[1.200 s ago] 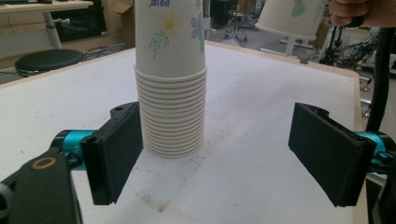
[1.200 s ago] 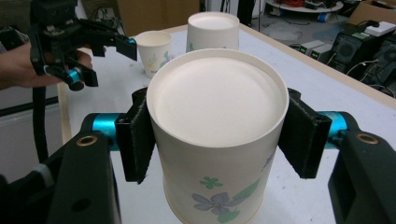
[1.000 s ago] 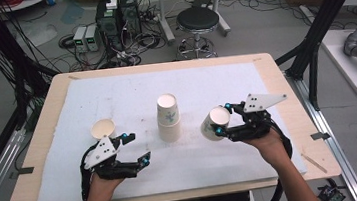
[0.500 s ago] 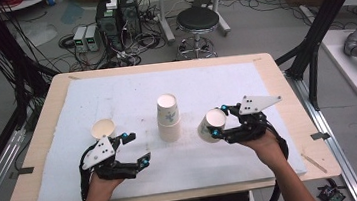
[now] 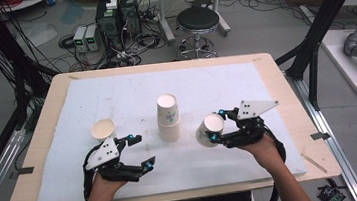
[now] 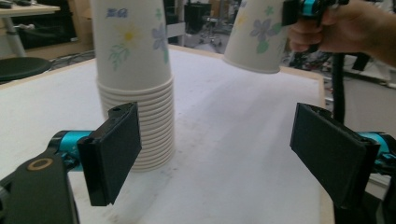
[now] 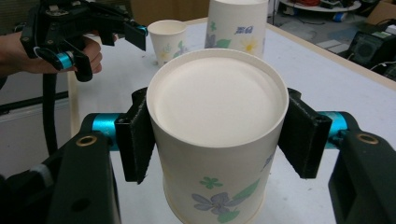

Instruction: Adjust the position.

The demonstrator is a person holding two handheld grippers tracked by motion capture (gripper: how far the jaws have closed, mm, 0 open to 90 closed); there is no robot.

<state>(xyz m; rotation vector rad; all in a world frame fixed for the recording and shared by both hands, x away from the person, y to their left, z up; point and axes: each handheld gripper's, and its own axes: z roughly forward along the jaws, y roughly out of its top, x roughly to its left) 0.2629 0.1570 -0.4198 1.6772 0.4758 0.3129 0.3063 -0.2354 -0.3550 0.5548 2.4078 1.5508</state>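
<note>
1. Stack of upside-down paper cups (image 5: 168, 116) stands at the middle of the white mat (image 5: 224, 80).
2. Right of the stack, the right gripper (image 5: 214, 129) clamps a single cup (image 5: 209, 130) tilted above the mat, forearm reaching in from the near edge.
3. Left of the stack, the left gripper (image 5: 139, 151) hovers low with jaws wide and empty.
4. An upright cup (image 5: 102, 129) sits farther left of the stack.

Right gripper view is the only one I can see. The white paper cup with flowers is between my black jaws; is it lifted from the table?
Observer: Yes. The left gripper view shows the flowered white paper cup in the air above the white mat, tilted.
Operator: Is the left gripper holding something?
Observer: No. The left gripper is open, with nothing between its jaws.
Operator: Where is the cup stack?
Observer: The upside-down stack of paper cups stands mid-table between both grippers, seen from the high view.
</note>
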